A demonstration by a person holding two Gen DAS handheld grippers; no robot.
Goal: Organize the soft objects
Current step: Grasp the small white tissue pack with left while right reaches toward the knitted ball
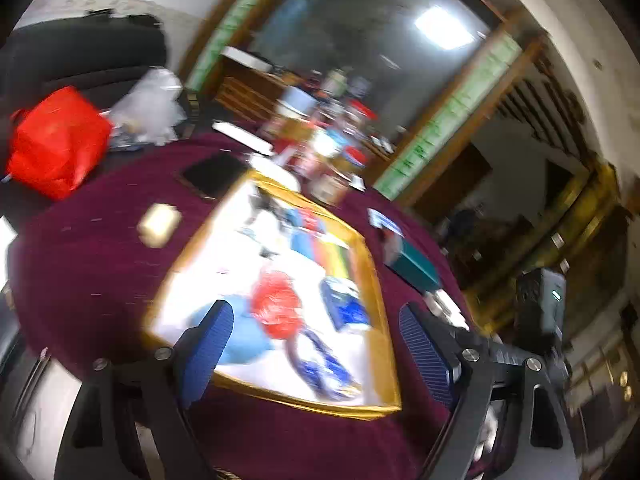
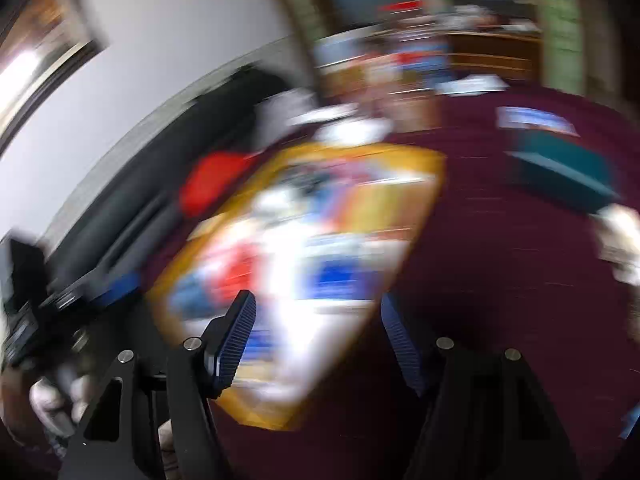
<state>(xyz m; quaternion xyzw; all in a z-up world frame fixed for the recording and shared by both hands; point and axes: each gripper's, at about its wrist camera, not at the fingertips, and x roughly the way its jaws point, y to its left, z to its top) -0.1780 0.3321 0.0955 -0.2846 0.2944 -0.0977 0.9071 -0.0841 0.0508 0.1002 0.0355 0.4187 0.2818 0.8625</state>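
A white mat with a gold border (image 1: 380, 320) lies on the maroon tablecloth (image 1: 88, 272). On it lie soft items: a red crumpled item (image 1: 276, 304), a light blue one (image 1: 244, 340), a dark blue packet (image 1: 344, 304), a blue patterned piece (image 1: 324, 364) and coloured pieces at the far end (image 1: 316, 236). My left gripper (image 1: 316, 344) is open and empty above the mat's near edge. My right gripper (image 2: 320, 340) is open and empty over the mat (image 2: 432, 176); its view is heavily blurred. The left gripper shows at the right wrist view's left edge (image 2: 60, 312).
A teal box (image 1: 412, 264), a small cream box (image 1: 158, 224), a dark tablet (image 1: 212, 174) and a red bag (image 1: 56, 144) lie around the mat. Cluttered jars and boxes (image 1: 320, 132) stand at the table's far side. A black chair (image 1: 80, 52) is behind.
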